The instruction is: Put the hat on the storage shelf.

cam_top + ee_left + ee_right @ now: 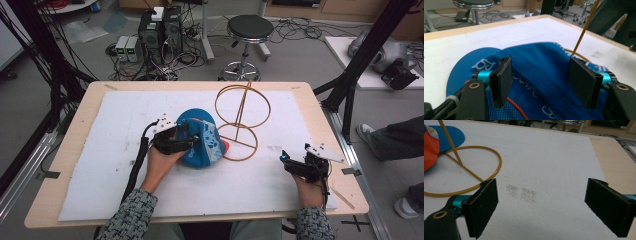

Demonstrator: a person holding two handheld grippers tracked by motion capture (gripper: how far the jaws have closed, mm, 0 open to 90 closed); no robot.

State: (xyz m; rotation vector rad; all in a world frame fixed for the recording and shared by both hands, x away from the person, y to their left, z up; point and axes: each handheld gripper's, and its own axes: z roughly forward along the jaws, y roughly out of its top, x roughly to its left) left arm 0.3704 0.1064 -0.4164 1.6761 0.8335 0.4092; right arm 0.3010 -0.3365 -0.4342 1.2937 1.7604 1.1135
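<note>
A blue cap (204, 145) with white lettering and an orange part lies on the white mat, left of centre. My left gripper (192, 141) reaches onto it from the left. In the left gripper view the cap's crown (536, 57) bulges between the two pads, which press on the fabric from both sides (541, 80). A gold wire stand (242, 107) of two rings on a rod stands just right of the cap. My right gripper (286, 161) rests near the mat's right side, open over bare mat (544, 205), with the stand's base ring (461, 170) and the cap's orange side (430, 147) off to its left.
The white mat (125, 175) covers most of the wooden table (80, 125). Beyond the far edge are a black stool (250, 30), computer boxes (160, 30) and loose cables. A person's leg and shoe (395, 140) are at the right of the table.
</note>
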